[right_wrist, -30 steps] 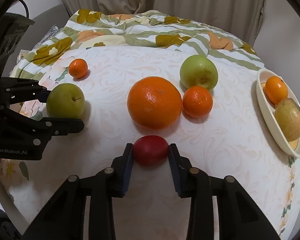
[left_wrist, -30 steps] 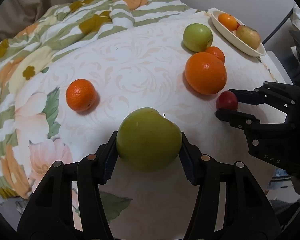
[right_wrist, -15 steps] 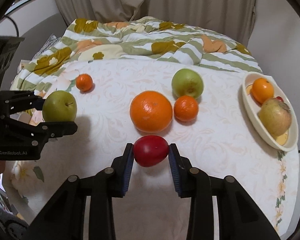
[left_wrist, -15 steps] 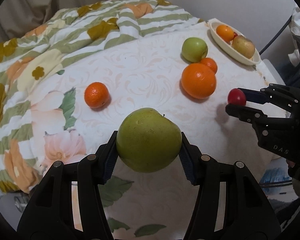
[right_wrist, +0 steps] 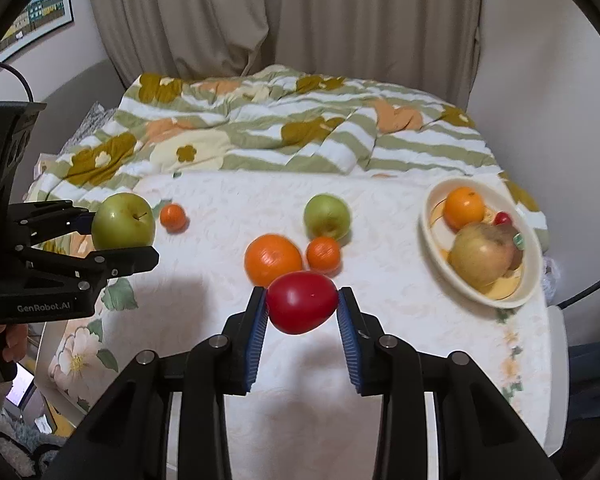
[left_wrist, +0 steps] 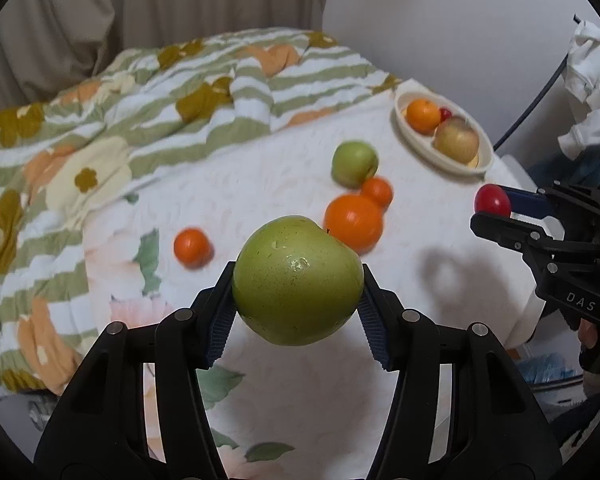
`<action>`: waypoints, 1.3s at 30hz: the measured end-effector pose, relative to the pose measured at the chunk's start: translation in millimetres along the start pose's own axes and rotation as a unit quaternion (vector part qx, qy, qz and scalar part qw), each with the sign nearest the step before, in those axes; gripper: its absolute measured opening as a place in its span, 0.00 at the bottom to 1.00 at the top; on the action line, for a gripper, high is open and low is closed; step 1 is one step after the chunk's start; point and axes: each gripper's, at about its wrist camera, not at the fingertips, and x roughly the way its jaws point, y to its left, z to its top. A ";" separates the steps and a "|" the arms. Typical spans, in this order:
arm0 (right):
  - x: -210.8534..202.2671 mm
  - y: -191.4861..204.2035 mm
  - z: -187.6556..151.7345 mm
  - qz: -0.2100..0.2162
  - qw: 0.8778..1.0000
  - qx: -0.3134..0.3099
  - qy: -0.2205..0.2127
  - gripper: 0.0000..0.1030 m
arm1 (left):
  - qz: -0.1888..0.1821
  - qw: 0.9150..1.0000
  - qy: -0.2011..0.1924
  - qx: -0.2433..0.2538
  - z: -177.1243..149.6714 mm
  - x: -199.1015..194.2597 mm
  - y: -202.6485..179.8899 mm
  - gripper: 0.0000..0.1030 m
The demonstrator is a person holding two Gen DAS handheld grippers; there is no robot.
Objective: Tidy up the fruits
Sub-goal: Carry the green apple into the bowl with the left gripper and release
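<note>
My left gripper [left_wrist: 298, 292] is shut on a large green apple [left_wrist: 296, 280] and holds it well above the table; it also shows at the left of the right wrist view [right_wrist: 118, 236]. My right gripper [right_wrist: 302, 308] is shut on a small red fruit [right_wrist: 302, 306], lifted above the table; it shows at the right of the left wrist view [left_wrist: 492, 208]. On the white tablecloth lie a big orange [right_wrist: 273, 259], a small orange [right_wrist: 323, 255], a second green apple [right_wrist: 326, 216] and a lone small orange [right_wrist: 173, 218]. A cream bowl [right_wrist: 528, 280] at the right holds an orange, a yellow-red apple and a small red fruit.
A striped floral blanket [right_wrist: 300, 128] is bunched along the far side of the table. Curtains and a wall stand behind. The table's right edge [right_wrist: 556, 360] drops off near the bowl. A cable [left_wrist: 540, 96] and clothes hang at the right.
Both grippers have risen well above the table with their fruit held. The table and the fruit on it look smaller and farther away. The fruit on the table has not moved.
</note>
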 end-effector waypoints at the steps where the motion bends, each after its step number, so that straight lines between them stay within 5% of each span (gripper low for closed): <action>1: -3.6 -4.6 1.7 -0.001 1.000 0.001 -0.004 0.32 | 0.001 1.000 -0.004 -0.001 4.0 -2.2 -2.8 0.61; 20: -27.6 -167.7 41.8 0.020 0.999 -0.017 -0.042 0.32 | 0.032 0.997 -0.054 -0.048 104.2 25.6 -127.2 0.61; 39: 28.0 -291.3 51.7 0.029 0.999 -0.012 -0.012 0.31 | 0.003 1.000 -0.007 -0.029 184.9 141.2 -214.9 0.61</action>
